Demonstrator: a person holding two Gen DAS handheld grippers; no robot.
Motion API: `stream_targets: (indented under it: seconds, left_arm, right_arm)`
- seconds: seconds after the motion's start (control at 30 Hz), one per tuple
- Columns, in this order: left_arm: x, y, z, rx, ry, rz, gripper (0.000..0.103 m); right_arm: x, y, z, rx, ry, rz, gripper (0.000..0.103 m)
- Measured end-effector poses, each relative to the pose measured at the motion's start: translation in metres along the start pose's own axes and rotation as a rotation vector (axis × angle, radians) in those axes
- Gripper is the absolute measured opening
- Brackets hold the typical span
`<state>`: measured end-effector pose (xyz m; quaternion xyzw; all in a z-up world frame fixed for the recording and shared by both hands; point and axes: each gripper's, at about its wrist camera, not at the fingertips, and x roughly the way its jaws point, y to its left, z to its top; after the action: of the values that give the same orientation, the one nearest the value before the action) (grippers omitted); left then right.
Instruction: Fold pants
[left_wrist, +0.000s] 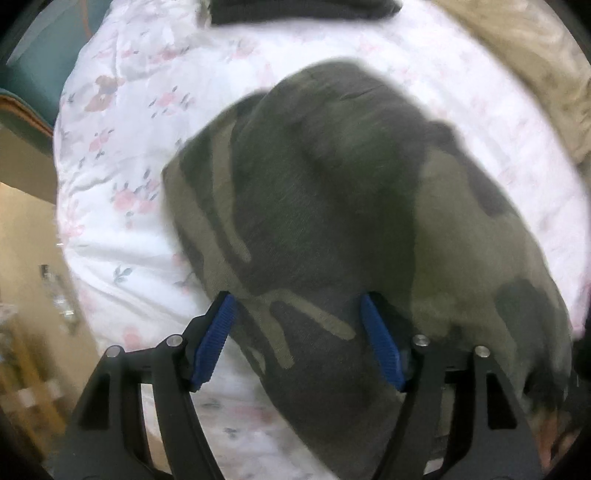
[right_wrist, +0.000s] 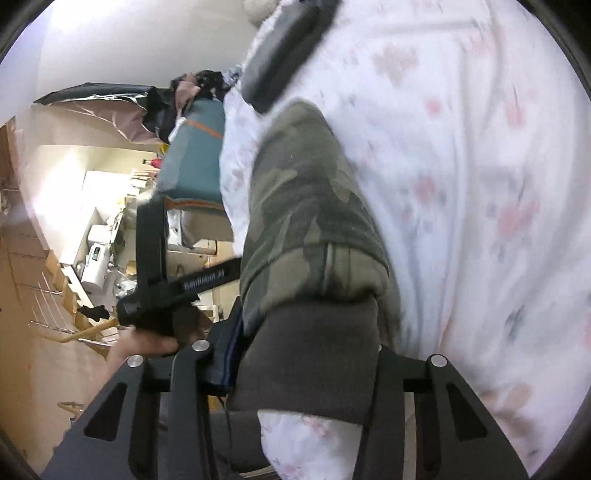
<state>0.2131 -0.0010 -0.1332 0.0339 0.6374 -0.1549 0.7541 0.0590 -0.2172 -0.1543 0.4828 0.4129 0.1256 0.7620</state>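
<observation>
Underneath everything lies a bed (left_wrist: 122, 155) covered in a soft white quilt printed with pink flowers, rumpled and puffy. On it rest the pants (left_wrist: 332, 206), a thick camouflage knit in olive and charcoal, bunched into a rounded mound. Only the right wrist view shows their plain dark ribbed waistband (right_wrist: 306, 354), a teal chair (right_wrist: 195, 155) and a person's hand (right_wrist: 151, 341) carrying the left hand-held gripper (left_wrist: 297, 339). That gripper stands spread, blue ridged pads (left_wrist: 216, 339) either side of a fold without pressing it. The right hand-held gripper (right_wrist: 303, 365) pinches the waistband.
</observation>
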Motion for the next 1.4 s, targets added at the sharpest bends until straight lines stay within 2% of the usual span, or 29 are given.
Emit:
stream_targets:
  seconds: [0.1, 0.13, 0.17, 0.23, 0.3, 0.4, 0.5, 0.57, 0.63, 0.67, 0.77, 0.8, 0.9, 0.93, 0.97, 1.0, 1.03, 1.07, 1.1, 1.17, 1.27, 1.33, 1.4]
  left_arm:
    - [-0.034, 0.006, 0.007, -0.052, -0.118, -0.142, 0.068]
    - [-0.045, 0.012, 0.009, -0.083, -0.168, -0.165, 0.073]
    - [-0.053, 0.018, 0.011, -0.115, -0.210, -0.167, 0.084]
    - [-0.059, 0.032, 0.013, -0.182, -0.274, -0.151, 0.094]
    - [-0.049, 0.045, 0.018, -0.234, -0.269, -0.175, 0.094]
    - [-0.021, 0.052, 0.025, -0.253, -0.208, -0.196, 0.094]
    - [0.003, 0.036, 0.029, -0.188, -0.179, -0.195, 0.094]
    - [0.023, 0.031, 0.032, -0.181, -0.139, -0.262, 0.094]
    - [0.045, 0.026, 0.033, -0.178, -0.087, -0.336, 0.093]
    - [0.048, 0.022, 0.030, -0.165, -0.081, -0.345, 0.093]
    - [0.052, 0.013, 0.026, -0.105, -0.114, -0.375, 0.093]
    - [0.054, 0.012, 0.025, -0.098, -0.122, -0.383, 0.093]
    - [0.062, 0.011, 0.030, -0.095, -0.108, -0.400, 0.080]
    - [0.063, 0.008, 0.031, -0.084, -0.105, -0.397, 0.067]
    - [0.063, 0.004, 0.033, -0.072, -0.101, -0.398, 0.050]
    - [0.059, 0.000, 0.034, -0.057, -0.097, -0.393, 0.044]
    - [0.053, -0.005, 0.033, -0.038, -0.105, -0.370, 0.028]
    - [0.043, -0.011, 0.033, -0.016, -0.122, -0.348, 0.020]
    - [0.035, -0.013, 0.034, -0.015, -0.136, -0.342, 0.019]
    - [0.015, -0.017, 0.037, -0.030, -0.169, -0.355, 0.016]
    - [-0.018, -0.027, 0.029, -0.027, -0.202, -0.336, 0.016]
    - [-0.038, -0.034, 0.016, -0.037, -0.187, -0.311, 0.016]
    - [-0.051, -0.034, -0.006, -0.096, -0.160, -0.295, 0.016]
  right_arm:
    - [-0.034, 0.008, 0.038, -0.094, -0.050, -0.041, 0.039]
    - [-0.044, 0.005, 0.058, -0.096, -0.065, -0.052, 0.039]
    - [-0.053, 0.001, 0.079, -0.096, -0.071, -0.065, 0.038]
    - [-0.065, -0.003, 0.118, -0.133, -0.087, -0.134, 0.038]
    - [-0.065, -0.014, 0.154, -0.138, -0.046, -0.180, 0.038]
    - [-0.058, -0.039, 0.183, -0.117, -0.006, -0.199, 0.038]
    - [-0.065, -0.071, 0.187, -0.047, -0.009, -0.149, 0.038]
    - [-0.063, -0.084, 0.186, -0.006, 0.000, -0.132, 0.041]
    - [-0.068, -0.100, 0.186, 0.043, 0.022, -0.102, 0.052]
    - [-0.071, -0.107, 0.186, 0.084, 0.025, -0.099, 0.061]
    - [-0.078, -0.118, 0.180, 0.174, 0.006, -0.085, 0.089]
    - [-0.076, -0.119, 0.179, 0.180, 0.004, -0.096, 0.092]
    - [-0.063, -0.112, 0.167, 0.138, 0.066, -0.118, 0.092]
    - [-0.056, -0.108, 0.163, 0.111, 0.081, -0.145, 0.092]
    - [-0.047, -0.105, 0.157, 0.075, 0.092, -0.172, 0.090]
    - [-0.037, -0.099, 0.150, 0.023, 0.092, -0.214, 0.071]
    - [-0.036, -0.092, 0.147, -0.021, 0.066, -0.229, 0.054]
    - [-0.035, -0.087, 0.145, -0.039, 0.042, -0.230, 0.045]
    - [-0.038, -0.080, 0.144, -0.056, 0.008, -0.242, 0.033]
    - [-0.044, -0.063, 0.145, -0.116, -0.017, -0.264, 0.026]
    - [-0.055, -0.043, 0.156, -0.146, -0.007, -0.252, 0.023]
    - [-0.060, -0.030, 0.160, -0.175, 0.018, -0.243, 0.023]
    - [-0.061, -0.021, 0.156, -0.202, 0.082, -0.233, 0.023]
